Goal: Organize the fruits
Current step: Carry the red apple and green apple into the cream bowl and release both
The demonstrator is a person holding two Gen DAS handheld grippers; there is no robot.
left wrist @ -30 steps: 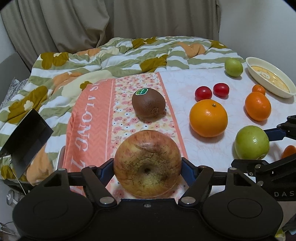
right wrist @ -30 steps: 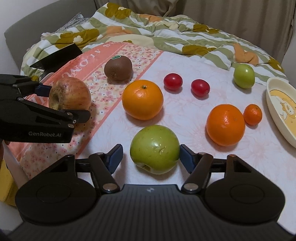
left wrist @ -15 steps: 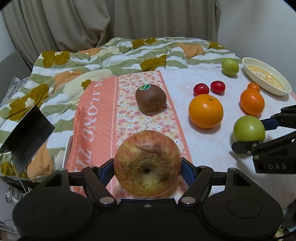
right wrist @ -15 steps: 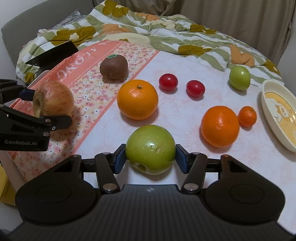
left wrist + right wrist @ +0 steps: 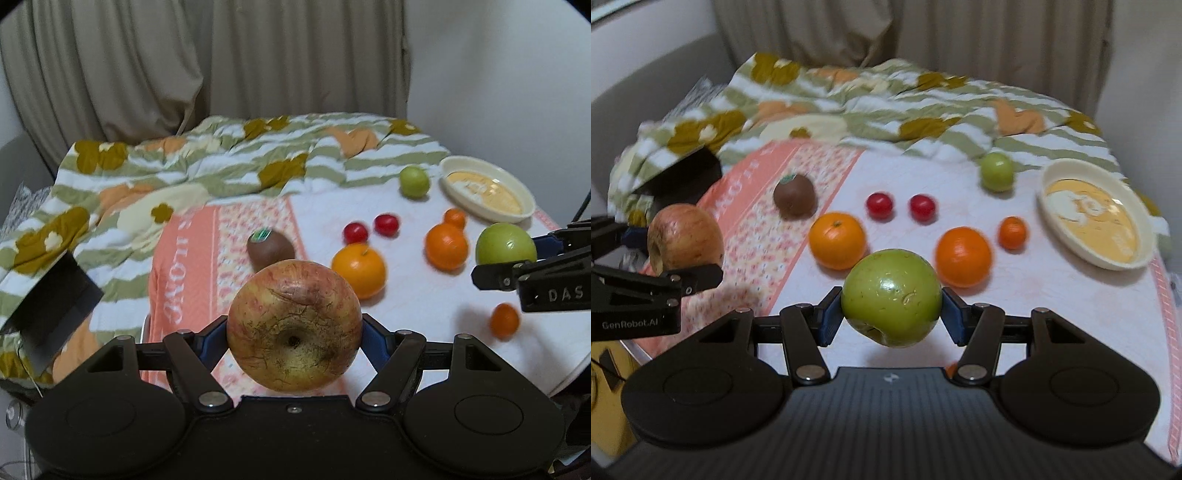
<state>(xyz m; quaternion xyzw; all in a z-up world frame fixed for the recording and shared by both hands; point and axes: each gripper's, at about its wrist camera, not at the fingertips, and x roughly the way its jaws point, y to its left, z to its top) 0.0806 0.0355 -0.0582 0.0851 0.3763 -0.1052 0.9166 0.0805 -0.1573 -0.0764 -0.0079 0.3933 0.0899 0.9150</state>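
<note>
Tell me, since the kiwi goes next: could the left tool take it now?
Probably not yet. The left tool is shut on the red-yellow apple. The brown kiwi with a green sticker lies unobstructed beyond it, so it must unload first.

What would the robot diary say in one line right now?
left gripper: shut on red apple, lifted | right gripper: shut on big green apple, lifted | dish: no fruit
</note>
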